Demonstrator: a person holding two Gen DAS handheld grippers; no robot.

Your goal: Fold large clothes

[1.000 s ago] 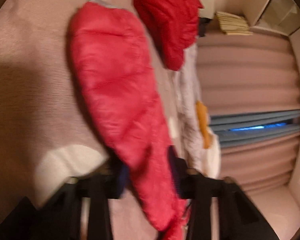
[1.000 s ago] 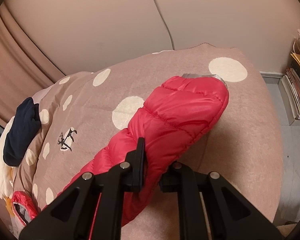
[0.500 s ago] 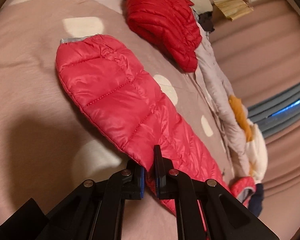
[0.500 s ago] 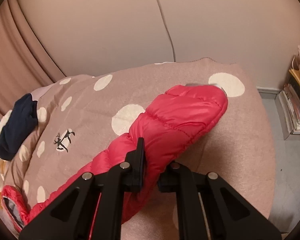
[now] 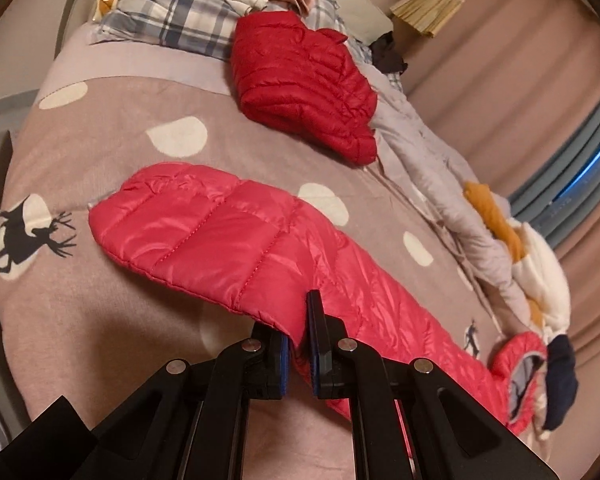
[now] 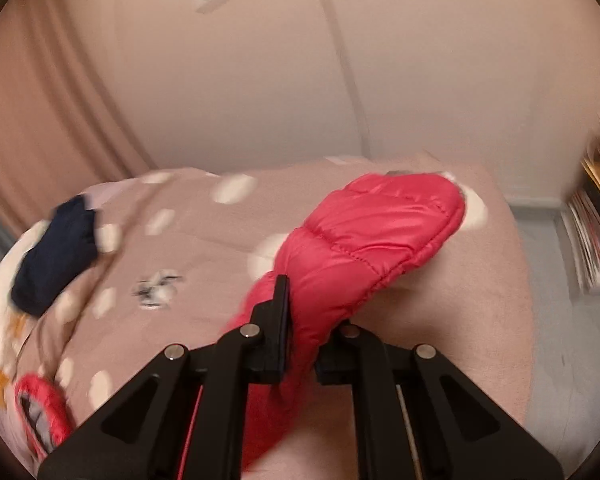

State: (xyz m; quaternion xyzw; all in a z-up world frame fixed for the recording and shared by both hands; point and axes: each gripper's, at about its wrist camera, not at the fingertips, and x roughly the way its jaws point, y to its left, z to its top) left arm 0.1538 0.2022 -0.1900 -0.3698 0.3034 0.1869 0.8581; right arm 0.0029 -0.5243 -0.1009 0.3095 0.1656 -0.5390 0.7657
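Observation:
A pink-red quilted down jacket (image 5: 236, 240) lies stretched along the dotted brown bedspread (image 5: 100, 128), folded lengthwise into a long strip. My left gripper (image 5: 298, 336) is shut on its near edge, the blue pads pinching the fabric. In the right wrist view the same jacket (image 6: 372, 232) rises off the bed, and my right gripper (image 6: 304, 320) is shut on its edge. The jacket's collar end (image 5: 520, 364) lies at the far right of the bed.
A folded darker red down jacket (image 5: 304, 84) sits further up the bed, by plaid pillows (image 5: 172, 12) and stacked clothes. Grey, orange, white and navy garments (image 5: 500, 240) pile along the right edge by the curtain. Stacked books (image 6: 596, 232) stand on the floor.
Both grippers have lifted with the jacket edge, raising it off the bedspread. The left gripper closed onto the fabric and rolled upright, so the bed's head came into view.

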